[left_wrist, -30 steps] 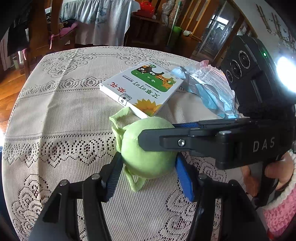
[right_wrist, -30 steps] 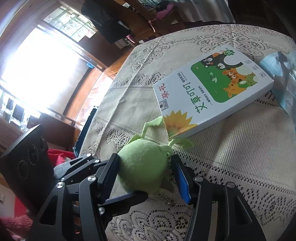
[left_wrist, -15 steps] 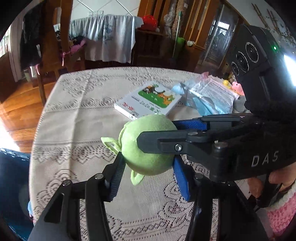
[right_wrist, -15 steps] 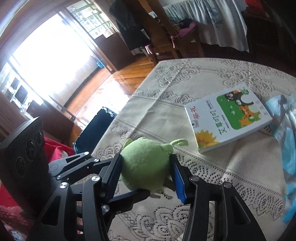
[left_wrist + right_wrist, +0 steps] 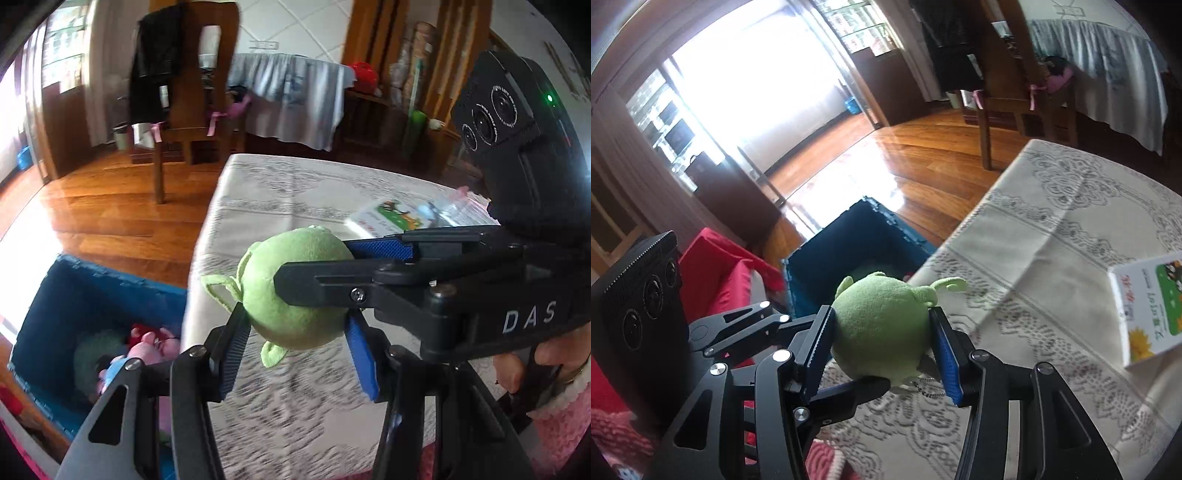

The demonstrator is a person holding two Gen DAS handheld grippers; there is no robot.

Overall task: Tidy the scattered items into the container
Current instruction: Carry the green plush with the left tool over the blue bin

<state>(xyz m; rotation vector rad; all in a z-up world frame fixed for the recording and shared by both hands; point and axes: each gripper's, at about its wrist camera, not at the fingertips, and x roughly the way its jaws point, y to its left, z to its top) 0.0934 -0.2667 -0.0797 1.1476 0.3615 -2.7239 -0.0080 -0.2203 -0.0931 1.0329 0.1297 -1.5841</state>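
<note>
Grip condition: both grippers are clamped on one green plush toy (image 5: 291,288), which is off the bench (image 5: 295,192) and held in the air above its lace-covered edge. Left gripper (image 5: 295,354) has its fingers (image 5: 231,350) pressed against the toy's lower flanks, one black pad on the near-left side and one blue pad on the right. Right gripper (image 5: 882,339) crosses it — in the left wrist view its arm reaches in from the right of the picture, with one black finger lying over the front of the toy and a blue pad behind it. In the right wrist view the toy (image 5: 882,325) sits squeezed between that gripper's black pad and blue pad (image 5: 945,362), and a short ball chain hangs beneath it.

Container: a blue bin (image 5: 85,295) stands on the wooden floor just beside the bench, below and to the left of the toy in the left wrist view. It holds several soft items, among them a pink one (image 5: 147,347) and a dark green one; further detail is blurred.

Bench contents: a white and green box (image 5: 1148,314) lies flat, well apart from the toy. A clear plastic packet (image 5: 450,210) lies just beyond it.

Operator: a hand (image 5: 554,354) in a pink knitted sleeve holds the right gripper's handle.
</note>
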